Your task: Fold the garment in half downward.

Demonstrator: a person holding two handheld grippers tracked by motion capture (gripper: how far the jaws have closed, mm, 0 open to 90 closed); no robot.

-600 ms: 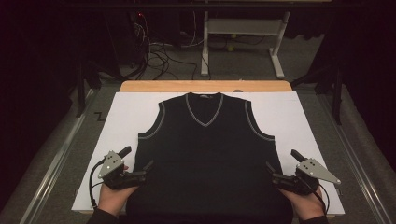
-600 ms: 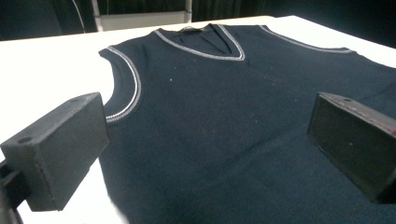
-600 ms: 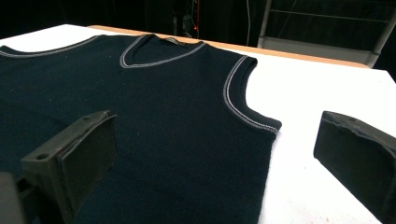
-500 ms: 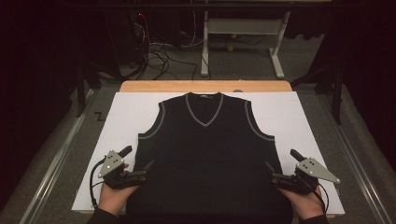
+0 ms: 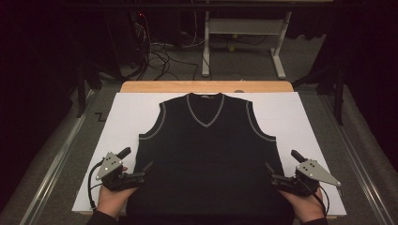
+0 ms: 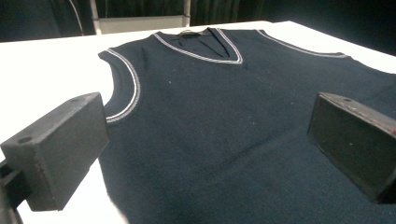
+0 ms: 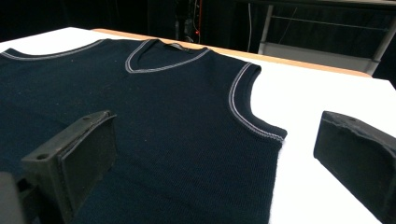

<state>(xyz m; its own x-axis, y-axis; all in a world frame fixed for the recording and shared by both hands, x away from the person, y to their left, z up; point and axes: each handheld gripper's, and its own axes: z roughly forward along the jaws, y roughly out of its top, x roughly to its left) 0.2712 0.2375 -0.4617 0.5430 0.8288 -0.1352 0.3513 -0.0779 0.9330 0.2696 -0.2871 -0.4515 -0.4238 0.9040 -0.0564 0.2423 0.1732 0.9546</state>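
Vest lay flat, face up, on white sheet covering table, V-neck toward far edge, hem at near edge by person. Dark knit, pale trim at neck and armholes. Left gripper at vest's lower left side edge, jaws wide apart, nothing between pads. Right gripper at lower right side edge, jaws likewise spread, gripping nothing. Wooden table edge visible beyond sheet.
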